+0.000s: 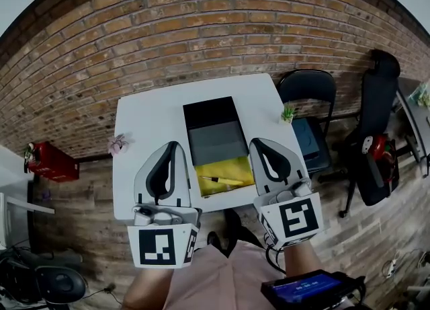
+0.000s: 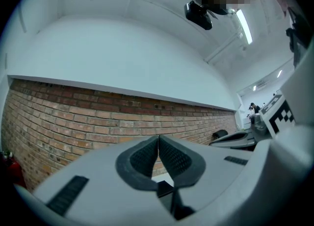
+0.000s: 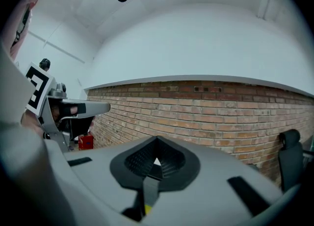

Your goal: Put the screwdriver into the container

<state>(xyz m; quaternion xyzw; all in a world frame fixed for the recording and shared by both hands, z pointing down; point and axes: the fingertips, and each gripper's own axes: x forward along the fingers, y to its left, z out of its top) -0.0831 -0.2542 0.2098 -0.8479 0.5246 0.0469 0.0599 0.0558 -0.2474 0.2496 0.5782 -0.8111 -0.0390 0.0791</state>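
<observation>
Fingers (image 2: 142, 159) shut; plant (image 1: 288, 113) on table (image 1: 148, 134), chair (image 1: 307, 87) beside.

Head view: high, steeply down on white table (image 1: 141, 140), brick wall (image 1: 201, 26) far. Both gripper views: low, tilted up, facing same far wall and ceiling (image 2: 122, 48).

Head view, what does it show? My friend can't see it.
A screwdriver lies in the yellow end of a long container on a white table by a brick wall. A person holds the left gripper and right gripper, both shut and empty, over the table's near side.
</observation>
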